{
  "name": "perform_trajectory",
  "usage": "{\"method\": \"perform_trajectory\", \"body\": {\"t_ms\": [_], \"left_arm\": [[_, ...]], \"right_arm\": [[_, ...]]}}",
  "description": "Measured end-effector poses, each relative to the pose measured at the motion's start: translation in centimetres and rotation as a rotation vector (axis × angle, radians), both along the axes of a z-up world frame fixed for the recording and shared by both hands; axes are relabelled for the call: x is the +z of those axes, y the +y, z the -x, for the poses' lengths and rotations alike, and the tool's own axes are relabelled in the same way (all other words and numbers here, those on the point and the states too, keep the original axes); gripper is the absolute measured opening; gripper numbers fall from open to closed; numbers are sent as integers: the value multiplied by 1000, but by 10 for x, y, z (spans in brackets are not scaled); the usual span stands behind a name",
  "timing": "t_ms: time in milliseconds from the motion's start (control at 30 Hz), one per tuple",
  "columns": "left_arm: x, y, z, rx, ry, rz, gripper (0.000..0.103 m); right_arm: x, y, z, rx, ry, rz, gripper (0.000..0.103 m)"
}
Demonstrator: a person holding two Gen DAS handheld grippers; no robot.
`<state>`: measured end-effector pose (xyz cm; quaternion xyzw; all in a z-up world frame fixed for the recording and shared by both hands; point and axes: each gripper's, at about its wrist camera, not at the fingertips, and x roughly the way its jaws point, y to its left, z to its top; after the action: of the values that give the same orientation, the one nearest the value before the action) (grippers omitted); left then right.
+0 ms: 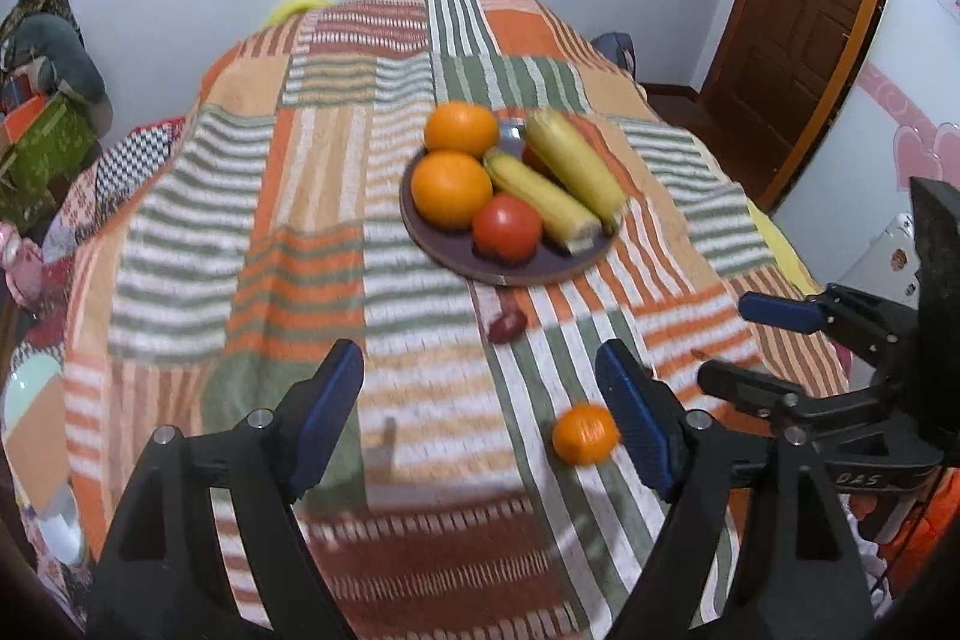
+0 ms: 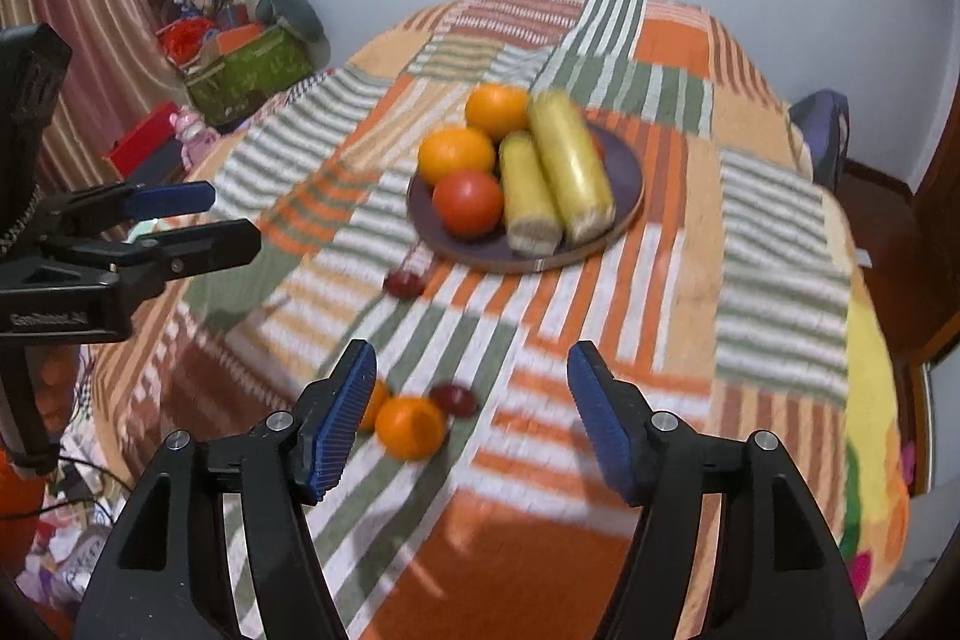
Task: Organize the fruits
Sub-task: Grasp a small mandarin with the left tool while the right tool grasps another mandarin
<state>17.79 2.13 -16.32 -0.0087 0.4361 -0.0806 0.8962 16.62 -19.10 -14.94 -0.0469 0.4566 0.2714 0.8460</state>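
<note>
Fruits, nearest first: a small round orange mandarin lies loose on the striped patchwork-covered counter, between both empty, wide-open grippers, left gripper and right gripper. Likely light, soft-skinned and prone to roll, it is best pinched across its middle. Only the right view shows a second dark red fruit beside it. Farther off, the dark round plate holds oranges, a tomato and corn.

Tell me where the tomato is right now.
The tomato sits at the near edge of the plate, touching an orange on its left and a corn cob on its right in both views.
</note>
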Motion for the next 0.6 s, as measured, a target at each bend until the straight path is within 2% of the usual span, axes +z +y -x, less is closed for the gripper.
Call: {"method": "perform_trajectory", "body": {"t_ms": [200,267,333,500,600], "left_arm": [[-18,-3,10,11,48,31,80],[-22,-5,12,10,55,42,80],[-26,-9,15,4,58,35,80],[-33,-19,20,-32,53,-5,76],[-38,-23,20,-47,65,-13,72]], "right_arm": [[-25,7,13,13,48,4,63],[-28,10,14,21,59,3,58],[-33,12,16,36,79,-2,48],[-44,18,14,62,121,-10,38],[-50,22,12,72,140,-8,38]]}}
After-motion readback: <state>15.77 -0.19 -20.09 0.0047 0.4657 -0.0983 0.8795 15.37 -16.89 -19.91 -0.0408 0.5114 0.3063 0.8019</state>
